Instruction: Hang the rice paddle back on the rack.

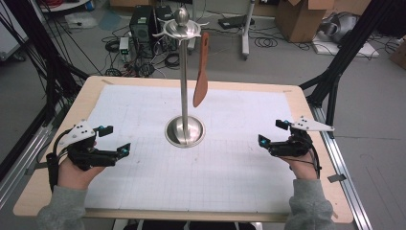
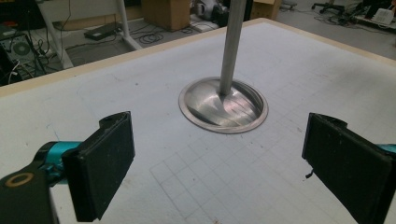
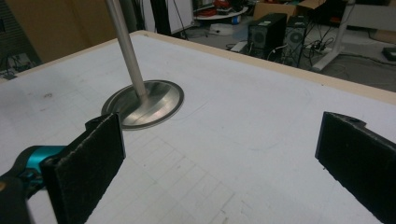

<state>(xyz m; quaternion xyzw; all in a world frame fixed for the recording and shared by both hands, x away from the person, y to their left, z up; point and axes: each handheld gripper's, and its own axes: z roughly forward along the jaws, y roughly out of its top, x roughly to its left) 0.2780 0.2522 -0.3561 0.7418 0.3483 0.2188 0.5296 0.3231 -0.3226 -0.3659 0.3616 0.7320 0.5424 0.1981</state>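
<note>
**Desk:** What is happening on the table?

**Operator:** I hold both claws low over the white mat (image 1: pixel 143 187), one to each side of a steel stand (image 1: pixel 185 86). The left claw (image 1: pixel 114 140) has its jaws spread wide and holds nothing; the right claw (image 1: pixel 273 132) is just as wide and just as empty. From the high view, a brown wooden spatula (image 1: pixel 202 71) hangs from a hook on the crown of the stand, its blade pointing down, clear of the mat.

**Desk:** Where does it sit from your claws?

**Operator:** Ahead of both and well above them. The stand's round base (image 2: pixel 223 105) lies straight ahead of the left claw, near but apart; seen from the right claw, the base (image 3: pixel 144 103) is ahead and off to the left-hand jaw's side.

**Desk:** Which step is this?

**Operator:** I judge it to be the start: nothing gripped, the spatula still on its hook. The next move calls for raising the right claw, the nearer one, to the blade, closing on it squarely, then lifting the handle up off the hook. The left may need to steady the pole so that the stand doesn't tip.
</note>
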